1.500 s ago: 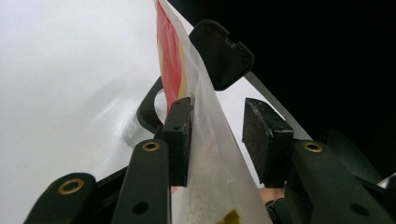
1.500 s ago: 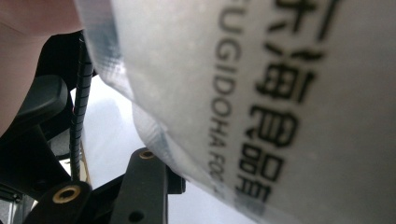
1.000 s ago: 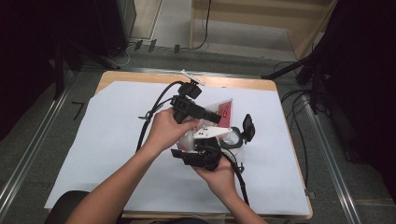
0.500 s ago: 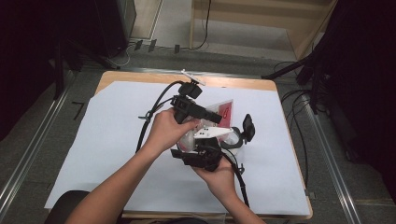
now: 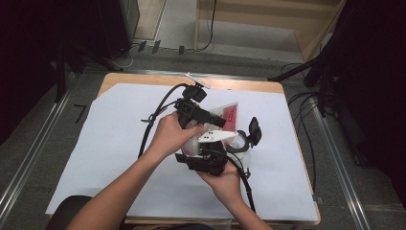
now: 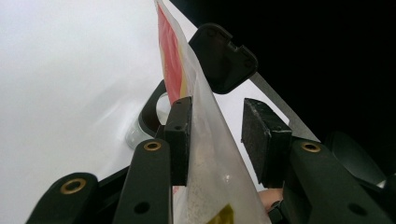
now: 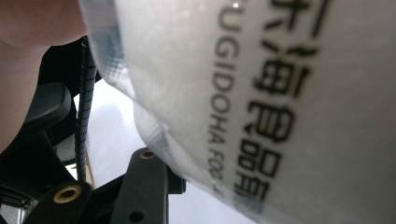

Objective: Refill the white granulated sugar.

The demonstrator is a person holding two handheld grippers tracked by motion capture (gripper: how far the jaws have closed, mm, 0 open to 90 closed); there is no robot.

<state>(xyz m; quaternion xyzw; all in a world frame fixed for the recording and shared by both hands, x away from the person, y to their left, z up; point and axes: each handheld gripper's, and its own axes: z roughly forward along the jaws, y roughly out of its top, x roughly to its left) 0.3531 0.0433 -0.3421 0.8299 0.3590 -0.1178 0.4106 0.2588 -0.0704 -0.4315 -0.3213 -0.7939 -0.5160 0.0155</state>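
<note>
A clear plastic pouch (image 5: pixel 229 115) with a red printed part stands on edge above the middle of the white-covered table (image 5: pixel 95 153). My left gripper (image 5: pixel 219 122) reaches over it from the left. In the left gripper view the pouch (image 6: pixel 205 154) runs up between the jaws of my left gripper (image 6: pixel 215 126): it lies against the left pad (image 6: pixel 180 135), a gap separates it from the right pad, and the gripper is open. My right gripper (image 5: pixel 209 152) sits below it in the person's hand. In the right gripper view the pouch (image 7: pixel 280 93) with black lettering hangs close to the lens. It hides one jaw, and one finger (image 7: pixel 144 186) shows below.
A small clear jar (image 5: pixel 238 142) with a black collar lies right of the grippers, its hinged black lid (image 5: pixel 253 130) flipped open. Black cables (image 5: pixel 153 115) trail from both grippers across the sheet. The wooden table edge (image 5: pixel 268 86) runs along the back.
</note>
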